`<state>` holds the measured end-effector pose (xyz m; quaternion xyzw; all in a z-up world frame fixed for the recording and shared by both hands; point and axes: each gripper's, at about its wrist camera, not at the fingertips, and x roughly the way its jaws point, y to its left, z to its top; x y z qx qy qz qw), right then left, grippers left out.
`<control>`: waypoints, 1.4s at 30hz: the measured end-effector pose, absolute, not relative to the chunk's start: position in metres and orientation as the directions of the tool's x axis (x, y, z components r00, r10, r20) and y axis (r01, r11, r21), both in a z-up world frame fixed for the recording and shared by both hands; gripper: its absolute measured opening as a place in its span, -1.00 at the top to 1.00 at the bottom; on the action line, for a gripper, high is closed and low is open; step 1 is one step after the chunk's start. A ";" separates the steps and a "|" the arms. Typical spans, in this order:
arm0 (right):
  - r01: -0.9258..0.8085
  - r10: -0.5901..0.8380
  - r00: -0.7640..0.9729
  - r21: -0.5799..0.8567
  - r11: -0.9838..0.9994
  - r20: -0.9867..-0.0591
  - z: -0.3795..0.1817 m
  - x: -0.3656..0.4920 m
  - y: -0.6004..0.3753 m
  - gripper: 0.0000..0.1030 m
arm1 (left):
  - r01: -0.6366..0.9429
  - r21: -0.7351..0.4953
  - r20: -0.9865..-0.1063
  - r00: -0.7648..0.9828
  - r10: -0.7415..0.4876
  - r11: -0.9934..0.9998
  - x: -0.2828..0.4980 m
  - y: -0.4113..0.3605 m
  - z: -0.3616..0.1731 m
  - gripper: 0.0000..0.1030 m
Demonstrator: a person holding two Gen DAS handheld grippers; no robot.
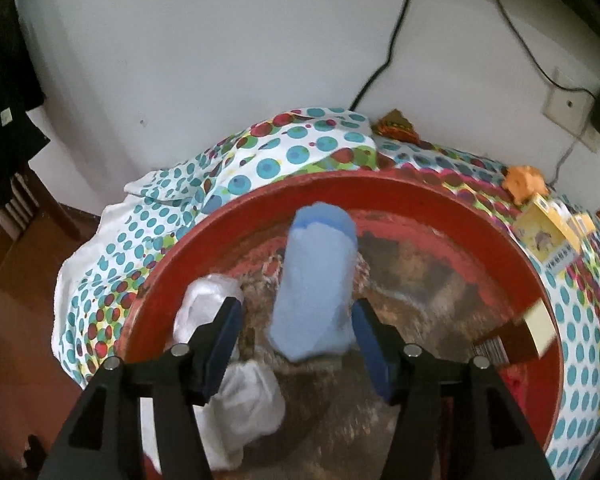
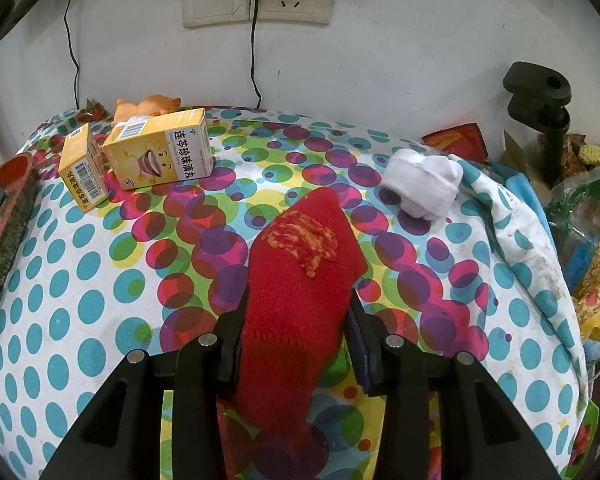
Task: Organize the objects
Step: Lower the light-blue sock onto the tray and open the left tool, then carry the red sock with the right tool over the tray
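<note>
Underneath everything lies a polka-dot cloth (image 2: 100,300) over the table, against a white wall with sockets (image 2: 256,0) and cables. Only the left wrist view looks into the red basin (image 1: 380,188), where the left gripper (image 1: 296,320) stands apart around a blue sock (image 1: 316,280), beside white socks (image 1: 244,400). Only the right wrist view shows the right gripper (image 2: 296,320) clamped on a red sock (image 2: 296,280), with yellow boxes (image 2: 160,152) and a white sock bundle (image 2: 424,180) beyond.

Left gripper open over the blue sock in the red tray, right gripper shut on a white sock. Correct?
Not quite. The right gripper is shut on a red sock, as the right wrist view shows; the white sock lies apart on the cloth. The rest holds.
</note>
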<state>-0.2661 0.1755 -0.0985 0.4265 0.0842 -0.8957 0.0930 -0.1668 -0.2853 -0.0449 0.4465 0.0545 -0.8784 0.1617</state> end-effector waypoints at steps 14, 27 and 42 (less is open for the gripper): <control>0.238 -0.093 -0.620 -0.074 -0.968 -0.779 -0.099 -0.266 0.175 0.25 | 0.226 0.117 -0.682 -0.690 -0.244 -0.967 -0.057 -0.197 -0.018 -0.15; 0.238 -0.066 -0.629 -0.112 -0.965 -0.775 -0.097 -0.265 0.172 0.26 | 0.258 0.107 -0.640 -0.721 -0.266 -0.960 0.011 -0.197 -0.031 -0.15; 0.186 0.016 -0.634 -0.172 -0.967 -0.773 -0.099 -0.277 0.170 0.28 | 0.207 0.140 -0.631 -0.735 -0.249 -0.968 0.017 -0.188 -0.027 -0.18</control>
